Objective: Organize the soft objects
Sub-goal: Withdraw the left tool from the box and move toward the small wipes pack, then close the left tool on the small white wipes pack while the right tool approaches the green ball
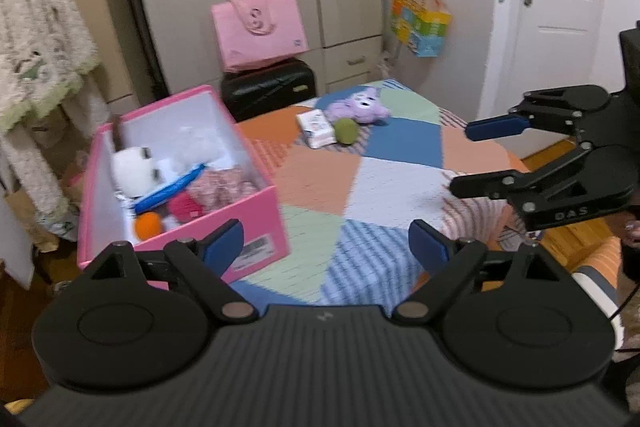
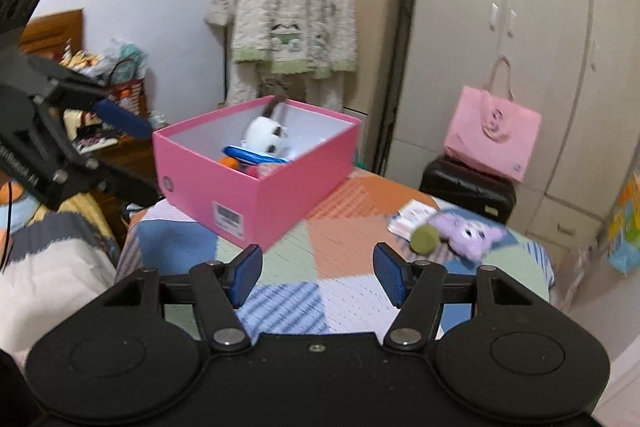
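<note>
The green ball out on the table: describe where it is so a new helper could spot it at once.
Start from the patchwork-covered table with the open pink box at one end. At the opposite, far end lie three loose things close together: a white packet, a purple plush toy and the green ball. The ball sits between the packet and the plush, the only round, olive-green item there.

My left claw [image 1: 324,247] and my right claw [image 2: 318,277] both tilt downward, jaws apart, holding nothing.
</note>
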`<state>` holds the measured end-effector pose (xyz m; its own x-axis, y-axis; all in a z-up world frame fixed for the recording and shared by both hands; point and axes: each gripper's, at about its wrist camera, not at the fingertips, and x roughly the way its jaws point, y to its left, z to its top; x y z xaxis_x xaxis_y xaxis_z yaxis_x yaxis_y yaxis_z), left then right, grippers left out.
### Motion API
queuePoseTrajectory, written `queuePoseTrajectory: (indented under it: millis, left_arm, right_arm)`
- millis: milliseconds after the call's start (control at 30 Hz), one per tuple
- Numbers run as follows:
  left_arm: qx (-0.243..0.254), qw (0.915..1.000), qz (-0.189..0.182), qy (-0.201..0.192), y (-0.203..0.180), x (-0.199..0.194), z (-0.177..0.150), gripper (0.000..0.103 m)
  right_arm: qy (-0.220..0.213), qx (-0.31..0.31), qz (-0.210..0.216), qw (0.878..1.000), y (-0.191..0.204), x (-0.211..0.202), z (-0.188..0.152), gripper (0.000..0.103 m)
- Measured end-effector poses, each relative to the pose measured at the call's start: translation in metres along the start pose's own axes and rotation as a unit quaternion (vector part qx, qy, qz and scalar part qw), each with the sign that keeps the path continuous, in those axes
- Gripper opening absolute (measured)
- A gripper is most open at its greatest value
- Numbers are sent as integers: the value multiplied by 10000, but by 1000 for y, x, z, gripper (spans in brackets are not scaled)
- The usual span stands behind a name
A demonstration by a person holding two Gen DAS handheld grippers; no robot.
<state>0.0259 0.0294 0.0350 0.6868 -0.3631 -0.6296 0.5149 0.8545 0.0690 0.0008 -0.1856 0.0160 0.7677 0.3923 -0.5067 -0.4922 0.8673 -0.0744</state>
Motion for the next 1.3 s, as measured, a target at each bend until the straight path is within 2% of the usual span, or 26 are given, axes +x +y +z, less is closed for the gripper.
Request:
queuePoseTrajectory:
  millis: [367,467,633,767,900,1033,1133,1200,1300]
  left_arm:
    - [-11,9987,-488,113,-31,73,21,90]
    - [7,9989,-466,-85,-37,90,28,90]
    - [-265,9986,-336,-308,-35,125,44,90]
    - [-492,9974,-438,-303,-30,164,70,89]
    - [-774,9957,-393,-322,-20,203,86,86]
    - [-1007,9944,-175,-270,-12,233,94,83]
    - [-1117,9935,-77,-224,-5,256,109,74]
    - [-1178,9927,140,-210,-1,269,117,68]
    - [-1317,9907,310,-134,6,286,121,66]
  right_arm:
    - [203,434,-117,9988,-49,34,-35,67]
    - [164,459,-173,9987,-62,49,-43,67]
    - [-229,647,-417,9968,-88,81,-55,67]
    - [-58,790,-431,9959,-102,120,-54,67]
    - [14,778,-470,9959,-111,147,-46,67]
    - [17,732,-446,9963,-120,162,-37,67]
    - [125,631,-437,9970,-126,176,-31,67]
    - [242,594,-382,9972,-130,187,-27,66]
    - [409,737,-328,9959,-141,205,-21,66]
